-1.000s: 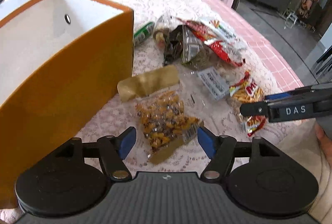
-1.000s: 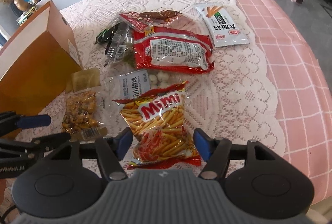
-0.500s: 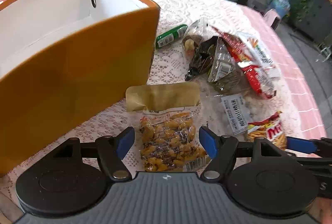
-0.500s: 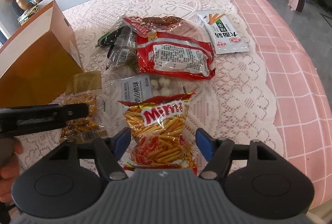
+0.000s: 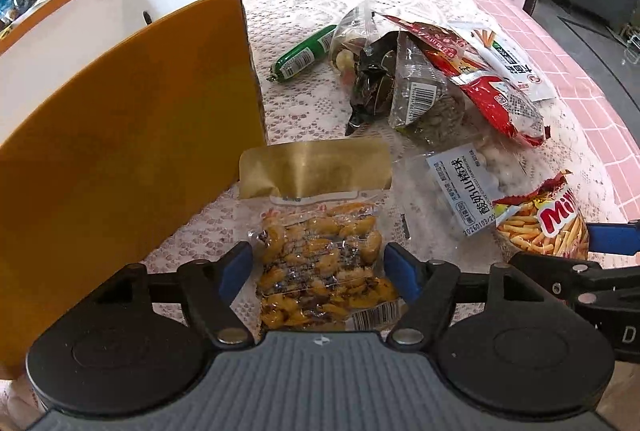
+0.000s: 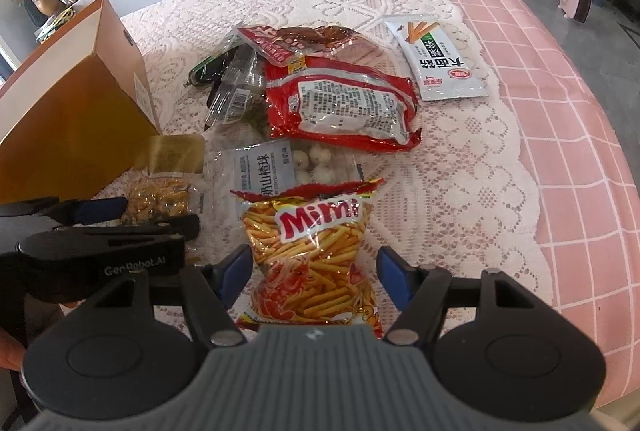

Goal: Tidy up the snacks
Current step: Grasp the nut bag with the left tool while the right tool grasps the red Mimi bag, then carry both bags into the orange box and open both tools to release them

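Clear, gold-topped packet of yellow nuts (image 5: 320, 255) is seen lying on the lace cloth beside the orange box (image 5: 132, 135), long axis running away between the spread left gripper (image 5: 318, 267) jaws, seemingly untouched; right gripper (image 6: 314, 273), likewise spread, is similarly set over the Mimi stick-snack bag (image 6: 312, 251).

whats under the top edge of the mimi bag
The Mimi bag overlaps the near end of a clear packet of white balls, which lies on the lace cloth. How far that packet runs beneath is covered.
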Demonstrator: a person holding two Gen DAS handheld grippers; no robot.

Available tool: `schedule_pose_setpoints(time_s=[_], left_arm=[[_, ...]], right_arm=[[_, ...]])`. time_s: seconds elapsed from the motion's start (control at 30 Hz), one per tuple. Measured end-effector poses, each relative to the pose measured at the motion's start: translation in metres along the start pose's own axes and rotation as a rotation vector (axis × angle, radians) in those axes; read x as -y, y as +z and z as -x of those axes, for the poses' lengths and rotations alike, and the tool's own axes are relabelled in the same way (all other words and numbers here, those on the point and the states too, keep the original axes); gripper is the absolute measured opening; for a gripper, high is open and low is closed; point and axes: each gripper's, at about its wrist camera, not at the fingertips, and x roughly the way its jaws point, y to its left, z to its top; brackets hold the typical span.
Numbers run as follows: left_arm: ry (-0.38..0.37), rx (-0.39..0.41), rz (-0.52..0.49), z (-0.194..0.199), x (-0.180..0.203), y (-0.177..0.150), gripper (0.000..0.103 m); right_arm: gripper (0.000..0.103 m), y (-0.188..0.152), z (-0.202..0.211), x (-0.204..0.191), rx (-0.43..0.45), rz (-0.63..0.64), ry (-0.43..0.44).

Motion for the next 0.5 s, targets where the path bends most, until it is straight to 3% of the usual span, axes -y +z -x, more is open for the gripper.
schedule_pose_setpoints(time_s=[0.07, 0.27, 0.5], left_arm=[[-0.009, 0.004, -0.005, 0.000, -0.002, 0.000, 0.080], [-0.042, 0.013, 0.004, 0.007, -0.010, -0.002, 0.077], [-0.086, 0.048, -0.007, 0.029, -0.015, -0.007, 0.077]], right_arm=[[0.065, 0.000, -0.001, 0.000, -0.003, -0.002, 0.001], [0.047, -0.001, -0.002, 0.000, -0.002, 0.003, 0.002], [0.044, -0.002, 0.001, 0.002, 0.010, -0.014, 0.005]])
